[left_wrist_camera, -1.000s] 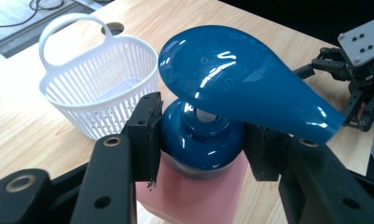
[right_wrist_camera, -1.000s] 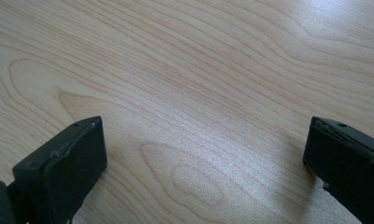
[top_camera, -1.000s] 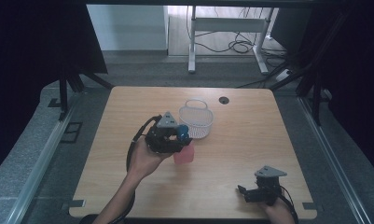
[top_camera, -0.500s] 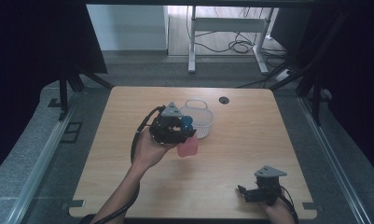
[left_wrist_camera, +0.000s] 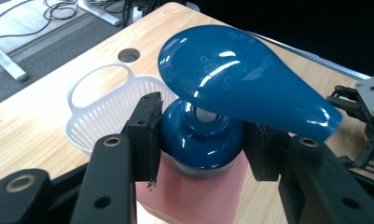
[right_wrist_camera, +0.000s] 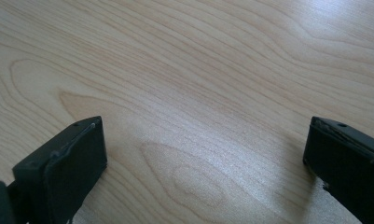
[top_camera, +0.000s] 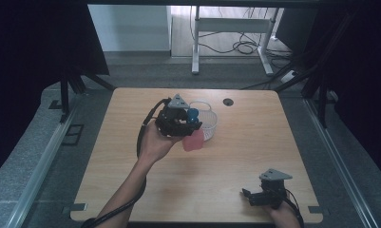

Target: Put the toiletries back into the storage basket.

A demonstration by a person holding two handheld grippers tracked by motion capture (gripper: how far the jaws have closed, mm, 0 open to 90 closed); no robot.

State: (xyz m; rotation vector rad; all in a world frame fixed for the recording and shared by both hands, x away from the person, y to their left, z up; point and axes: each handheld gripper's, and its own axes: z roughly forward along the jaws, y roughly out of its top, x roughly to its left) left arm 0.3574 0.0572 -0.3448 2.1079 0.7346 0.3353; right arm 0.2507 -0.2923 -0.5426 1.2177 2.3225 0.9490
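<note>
My left gripper (top_camera: 187, 124) is shut on a pink bottle (top_camera: 194, 141) with a blue pump top (top_camera: 193, 114), held above the table beside a white mesh basket (top_camera: 208, 119). In the left gripper view the jaws clamp the blue collar (left_wrist_camera: 201, 140) under the pump head (left_wrist_camera: 236, 79), and the pink body (left_wrist_camera: 194, 196) hangs below; the basket (left_wrist_camera: 105, 116) lies just behind. My right gripper (top_camera: 254, 195) rests near the table's front right edge, open, its jaws wide apart over bare wood (right_wrist_camera: 203, 154).
A round cable hole (top_camera: 228, 101) sits in the tabletop at the back, right of the basket. The wooden table (top_camera: 131, 180) has dark floor around it, and a white desk frame (top_camera: 226, 28) with cables stands beyond.
My left gripper has carried the pink bottle up and to the right, closer to the basket. The right gripper has not moved.
</note>
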